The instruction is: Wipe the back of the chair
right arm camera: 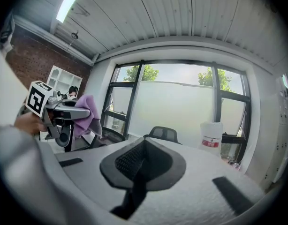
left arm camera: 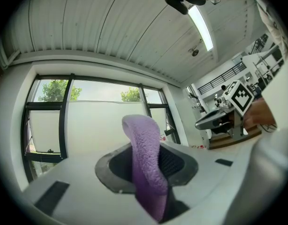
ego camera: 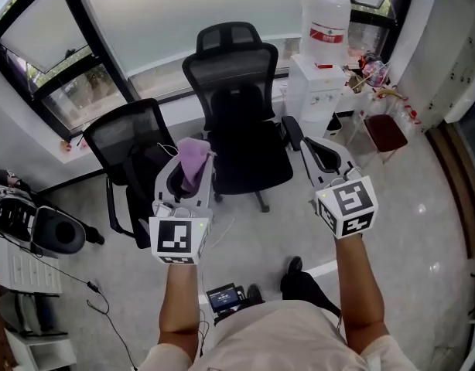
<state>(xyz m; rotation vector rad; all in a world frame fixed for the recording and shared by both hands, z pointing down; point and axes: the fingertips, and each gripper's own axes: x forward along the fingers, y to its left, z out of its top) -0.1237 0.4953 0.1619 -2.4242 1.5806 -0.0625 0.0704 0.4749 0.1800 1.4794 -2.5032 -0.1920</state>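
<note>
A purple cloth (ego camera: 194,162) sticks up from my left gripper (ego camera: 185,178), which is shut on the cloth (left arm camera: 147,162). It hovers in front of two black mesh-backed office chairs: a lower one (ego camera: 131,147) at the left and a taller one with a headrest (ego camera: 231,99) in the middle. My right gripper (ego camera: 324,154) is held level with the left one, just right of the taller chair's seat, shut with nothing between its jaws (right arm camera: 140,165). The right gripper view shows the left gripper (right arm camera: 64,110) with the cloth (right arm camera: 87,112) and the chair's headrest (right arm camera: 162,134) beyond.
A white water dispenser (ego camera: 321,68) with a bottle stands right of the taller chair, and a red stool (ego camera: 384,132) beside it. Large black-framed windows (ego camera: 63,83) run behind the chairs. A black device (ego camera: 56,234) and cables lie on the floor at the left.
</note>
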